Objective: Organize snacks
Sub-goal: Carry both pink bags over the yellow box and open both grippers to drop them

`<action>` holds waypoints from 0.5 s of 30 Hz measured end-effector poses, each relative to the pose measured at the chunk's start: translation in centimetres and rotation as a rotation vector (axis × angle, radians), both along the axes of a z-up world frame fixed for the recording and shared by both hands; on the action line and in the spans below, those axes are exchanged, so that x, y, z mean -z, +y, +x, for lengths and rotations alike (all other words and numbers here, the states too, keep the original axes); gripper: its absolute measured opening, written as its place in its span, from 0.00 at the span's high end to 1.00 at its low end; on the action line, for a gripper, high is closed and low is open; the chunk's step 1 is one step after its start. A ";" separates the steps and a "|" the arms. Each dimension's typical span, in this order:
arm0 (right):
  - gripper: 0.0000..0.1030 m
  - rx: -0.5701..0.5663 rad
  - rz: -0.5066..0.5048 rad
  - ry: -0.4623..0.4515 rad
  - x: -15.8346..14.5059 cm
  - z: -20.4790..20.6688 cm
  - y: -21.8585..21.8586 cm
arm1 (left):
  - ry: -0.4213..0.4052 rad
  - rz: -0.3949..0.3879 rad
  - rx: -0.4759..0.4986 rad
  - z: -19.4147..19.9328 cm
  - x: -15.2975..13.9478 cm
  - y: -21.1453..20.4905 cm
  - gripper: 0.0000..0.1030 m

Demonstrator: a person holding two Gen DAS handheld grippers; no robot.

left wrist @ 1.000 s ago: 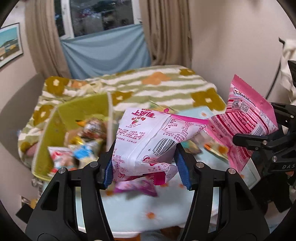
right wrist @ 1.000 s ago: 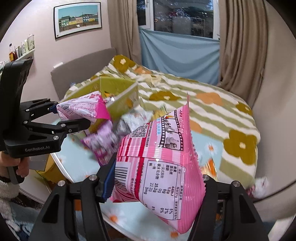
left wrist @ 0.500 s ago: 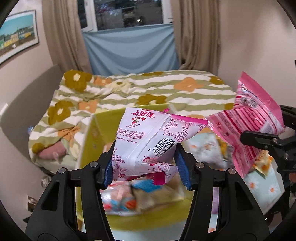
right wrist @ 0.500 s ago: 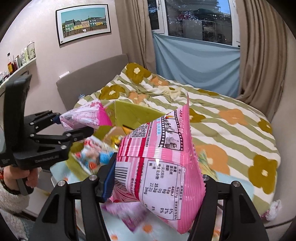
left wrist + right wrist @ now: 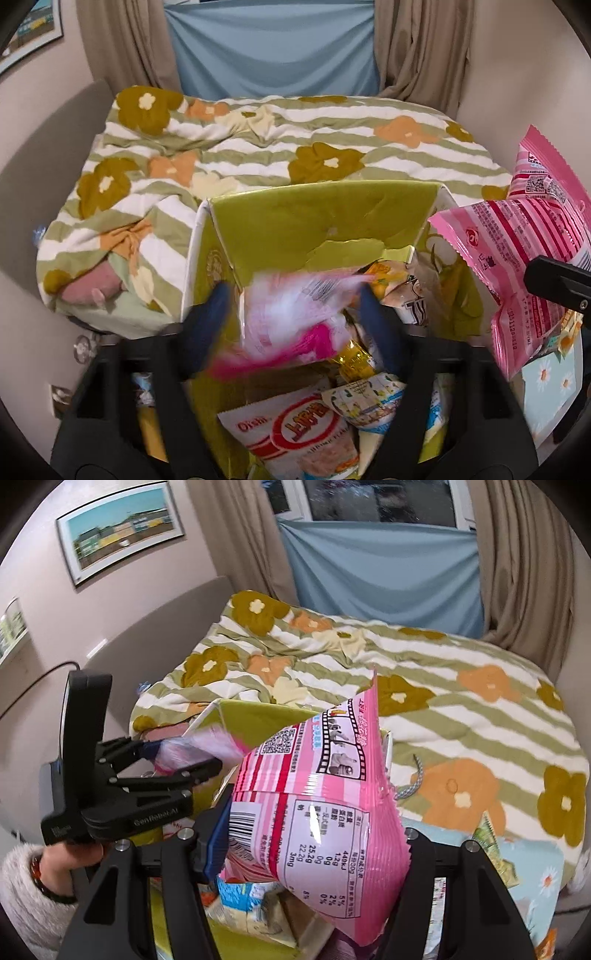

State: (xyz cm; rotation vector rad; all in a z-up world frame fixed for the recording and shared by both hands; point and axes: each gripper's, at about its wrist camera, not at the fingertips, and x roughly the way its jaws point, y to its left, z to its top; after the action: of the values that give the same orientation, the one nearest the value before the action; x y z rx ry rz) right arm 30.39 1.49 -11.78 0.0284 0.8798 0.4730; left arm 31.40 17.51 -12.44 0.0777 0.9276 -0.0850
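Observation:
A yellow-green cardboard box (image 5: 321,221) holds several snack packets. My left gripper (image 5: 295,317) is above the box with its fingers spread wide. The pink-and-white strawberry snack bag (image 5: 295,314) is a blur between the fingers, dropping toward the box. In the right wrist view the left gripper (image 5: 184,757) and that bag (image 5: 199,747) show over the box (image 5: 258,716). My right gripper (image 5: 314,834) is shut on a pink striped snack bag (image 5: 314,794), held just right of the box; it also shows in the left wrist view (image 5: 524,266).
A bed with a green-striped floral blanket (image 5: 295,147) lies behind the box. Box contents include an Oishi packet (image 5: 295,432) and a gold wrapper (image 5: 354,358). A light-blue flowered tablecloth (image 5: 554,376) with loose snacks (image 5: 491,842) lies at the right. Curtains (image 5: 517,572) hang behind.
Both grippers have moved left until they are over the box. My left gripper has opened and let go of the strawberry bag, which is now falling. The right gripper still holds its bag.

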 end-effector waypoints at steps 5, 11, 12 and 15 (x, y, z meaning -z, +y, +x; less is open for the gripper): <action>0.44 0.025 -0.024 0.017 0.3 0.6 0.7 | -0.022 -0.006 0.004 -1.4 -0.1 0.3 0.00; 0.44 0.020 -0.023 0.035 0.3 1.3 2.1 | -0.003 -0.006 -0.033 -3.7 -0.3 0.8 0.00; 0.44 0.017 -0.021 0.034 0.2 1.4 2.4 | -0.002 -0.004 -0.041 -4.2 -0.3 0.9 0.00; 0.44 -0.009 0.001 0.043 0.0 2.2 3.3 | -0.002 -0.005 -0.066 -5.1 -0.8 1.6 0.00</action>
State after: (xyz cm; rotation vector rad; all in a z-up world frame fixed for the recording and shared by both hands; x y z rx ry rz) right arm 32.55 4.81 -11.78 0.0362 0.9225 0.4824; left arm 26.31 19.09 -11.59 0.0427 0.9267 -0.0260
